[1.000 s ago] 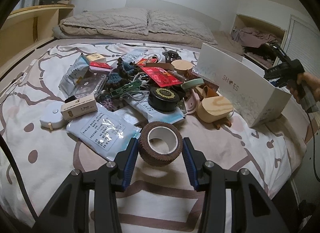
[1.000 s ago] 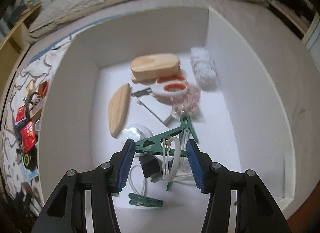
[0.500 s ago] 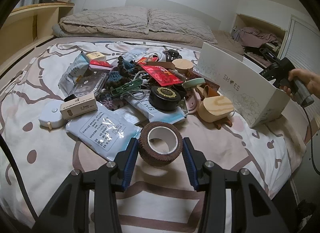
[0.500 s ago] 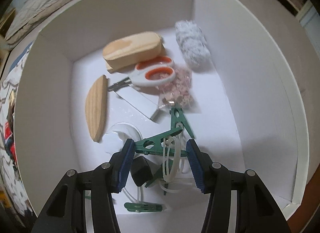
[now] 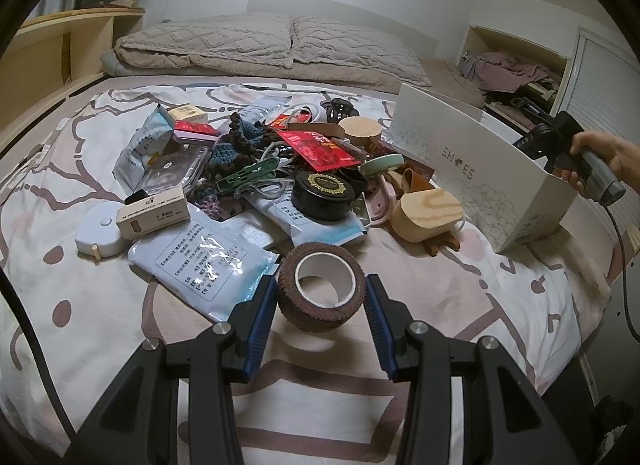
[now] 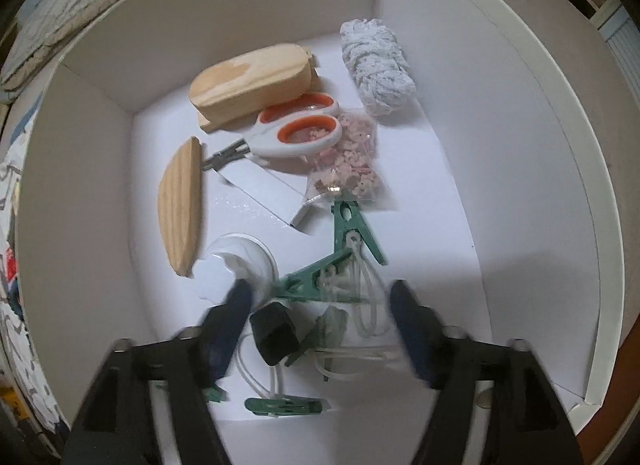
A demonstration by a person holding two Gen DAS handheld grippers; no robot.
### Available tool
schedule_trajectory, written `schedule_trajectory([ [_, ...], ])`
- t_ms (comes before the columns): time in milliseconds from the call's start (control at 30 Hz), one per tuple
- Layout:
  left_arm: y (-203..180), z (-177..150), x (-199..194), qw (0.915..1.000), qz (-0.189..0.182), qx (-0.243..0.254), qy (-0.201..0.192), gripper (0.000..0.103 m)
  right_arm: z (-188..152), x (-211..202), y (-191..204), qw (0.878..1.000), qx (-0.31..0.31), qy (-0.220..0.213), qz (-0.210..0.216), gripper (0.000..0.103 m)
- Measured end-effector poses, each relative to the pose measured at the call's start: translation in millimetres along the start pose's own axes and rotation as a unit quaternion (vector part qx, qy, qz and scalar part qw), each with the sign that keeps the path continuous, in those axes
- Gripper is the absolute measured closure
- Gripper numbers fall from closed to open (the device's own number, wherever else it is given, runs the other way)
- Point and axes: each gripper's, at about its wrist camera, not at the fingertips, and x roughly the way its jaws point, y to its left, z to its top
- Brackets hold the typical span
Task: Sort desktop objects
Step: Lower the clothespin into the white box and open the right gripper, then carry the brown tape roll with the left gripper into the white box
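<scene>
A brown tape roll [image 5: 316, 315] hangs just above the patterned bedsheet, and my left gripper [image 5: 321, 293] is shut on it, blue pads pressing both sides. My right gripper [image 6: 320, 297] points straight down into the white shoe box [image 6: 460, 125]; its jaws are opening and look blurred. Between them, touched by neither pad, lies a bundle of green clips and white cord [image 6: 340, 265]. In the left wrist view a hand holds the right gripper [image 5: 560, 145] over the shoe box [image 5: 472, 169] at the right.
In the box lie orange-handled scissors [image 6: 300, 133], wooden pieces [image 6: 252, 81], white yarn [image 6: 376, 61], a bag of pink beads [image 6: 356, 157] and a black plug [image 6: 276, 331]. A pile on the bed holds a black tin [image 5: 324, 193], a wooden box [image 5: 428, 213] and packets [image 5: 204, 261].
The right gripper sank deeper into the box, then its jaws spread apart and let go of the white cord with the green clips. The left gripper and its roll stayed still.
</scene>
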Motion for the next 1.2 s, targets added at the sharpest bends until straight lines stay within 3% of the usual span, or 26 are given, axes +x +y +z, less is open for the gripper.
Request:
schedule_trajectory([
  [167,0,1,-2,1.0000,0.002,0.001,-0.001,0.058,-2,-6,2,1.000,-0.003,-0.018,0.008,0.029],
  [267,-2,4,-5,1.0000,-0.004,-0.001,-0.005,0.058,-8,-19,1,0.998,0.008,-0.048,0.043,0.029],
  [367,-6,10,-6,0.9999,-0.011,0.001,-0.008,0.058,-18,-37,4,0.993,0.006,-0.092,0.072,0.014],
  [500,-15,18,-3,0.9997,-0.017,0.012,-0.010,0.058,-32,-70,10,0.978,-0.021,-0.171,0.118,0.012],
  [700,-34,40,5,0.9986,-0.048,0.014,-0.017,0.058,-52,-80,14,0.955,-0.068,-0.259,0.124,0.000],
  [933,-66,77,16,0.9959,-0.080,0.030,-0.030,0.058,-74,-86,0,0.943,-0.063,-0.300,0.132,0.000],
  [1200,-128,137,42,0.9884,-0.131,0.069,-0.032,0.058,-70,-92,-19,0.935,-0.051,-0.322,0.142,0.000],
])
